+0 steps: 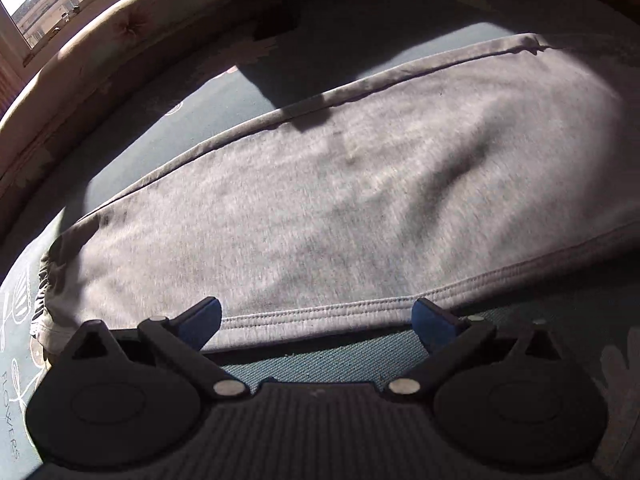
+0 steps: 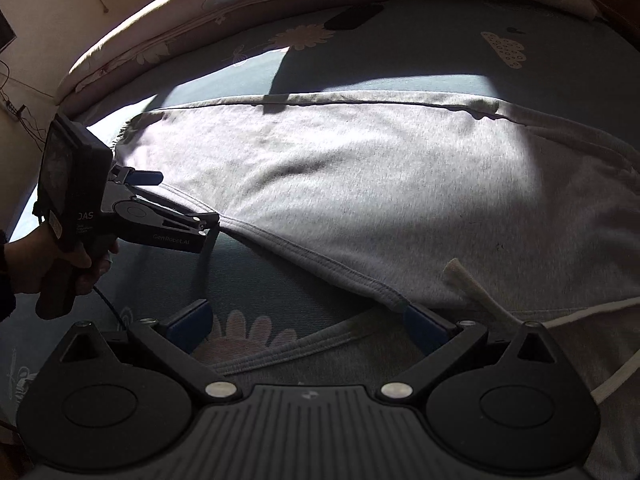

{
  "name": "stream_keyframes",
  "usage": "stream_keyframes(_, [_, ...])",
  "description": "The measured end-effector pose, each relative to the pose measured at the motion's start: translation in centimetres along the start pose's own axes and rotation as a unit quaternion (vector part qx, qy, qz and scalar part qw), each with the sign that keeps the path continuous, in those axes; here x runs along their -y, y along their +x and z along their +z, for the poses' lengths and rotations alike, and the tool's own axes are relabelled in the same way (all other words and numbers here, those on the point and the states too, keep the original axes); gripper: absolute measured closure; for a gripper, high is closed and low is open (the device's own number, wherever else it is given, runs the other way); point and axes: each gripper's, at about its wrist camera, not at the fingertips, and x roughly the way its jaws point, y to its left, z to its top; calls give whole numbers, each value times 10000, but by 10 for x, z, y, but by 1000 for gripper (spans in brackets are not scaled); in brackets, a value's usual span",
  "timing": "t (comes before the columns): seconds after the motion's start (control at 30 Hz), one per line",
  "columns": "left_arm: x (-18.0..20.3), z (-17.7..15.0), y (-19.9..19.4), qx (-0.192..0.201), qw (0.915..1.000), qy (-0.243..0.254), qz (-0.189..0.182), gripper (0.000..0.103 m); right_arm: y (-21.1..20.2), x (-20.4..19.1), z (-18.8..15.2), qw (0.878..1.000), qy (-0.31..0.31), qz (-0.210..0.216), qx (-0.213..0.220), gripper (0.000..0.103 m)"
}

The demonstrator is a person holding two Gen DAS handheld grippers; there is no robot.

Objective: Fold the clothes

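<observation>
a grey knitted jersey garment (image 1: 340,200) lies spread flat on a bed with a dark teal flower-printed sheet (image 2: 360,40), its stitched hem edge (image 1: 360,306) running along the near side. a padded floral quilt roll (image 2: 168,12) borders the far edge of the bed.

the left gripper (image 1: 316,322) sits low at the hem with its blue-padded jaws spread apart, one on each side of a stretch of the hem and nothing pinched between them. the right gripper (image 2: 308,326) is also wide open, near the hem corner, where a pale cord (image 2: 484,292) lies on the cloth; its right pad seems to touch the corner.

my reading: this is the grasp step before a fold. next, each pair of jaws needs to close on the hem edge, catching the cloth and not the sheet, then both lift together and carry the edge across toward the far side.
</observation>
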Motion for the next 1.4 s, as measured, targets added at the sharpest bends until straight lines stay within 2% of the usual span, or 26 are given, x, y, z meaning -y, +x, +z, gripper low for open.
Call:
stream_keyframes(0.1, [15,21,-4,306,9992,-109,-225,2,-7,5,-5,10000,40,-40,31,0])
stream_keyframes(0.2, [47,35,0,505,9978,-24,-434,2,-9,8,-10,9999,90,-80,42,0])
stream_keyframes(0.27, [69,33,5,552,9971,295,-434,2,-10,10,-14,9999,127,-95,47,0])
stream_keyframes(0.33, [82,23,12,431,9968,596,-301,1,-14,12,-18,9998,160,-118,74,0])
stream_keyframes(0.5, [67,17,-1,142,9988,240,-393,2,-24,28,-30,9991,345,-237,102,0])
stream_keyframes(0.6, [74,30,-23,371,9975,390,-466,2,-31,40,-36,9981,512,-316,157,0])
stream_keyframes(0.77, [125,68,-43,957,9872,613,-1121,2,-36,58,-45,9959,791,-374,208,0])
stream_keyframes(0.87, [160,78,-43,1056,9826,817,-1289,2,-40,66,-50,9956,834,-379,215,0])
stream_keyframes(1.03, [197,92,-55,1449,9709,1294,-1402,2,-48,85,-66,9939,948,-515,235,0])
stream_keyframes(1.1, [211,102,-46,1310,9714,1496,-1298,2,-51,95,-73,9921,1089,-583,220,0])
stream_keyframes(1.2, [228,113,-25,845,9731,1906,-982,2,-57,109,-82,9891,1293,-654,244,0])
stream_keyframes(1.27, [233,115,-18,427,9695,2178,-1037,2,-61,115,-85,9876,1375,-692,306,0])
stream_keyframes(1.33, [234,110,-22,2,9604,2444,-1339,2,-67,122,-87,9862,1444,-727,362,0])
stream_keyframes(1.4, [233,99,-31,-471,9453,2749,-1689,2,-72,128,-88,9848,1508,-759,413,0])
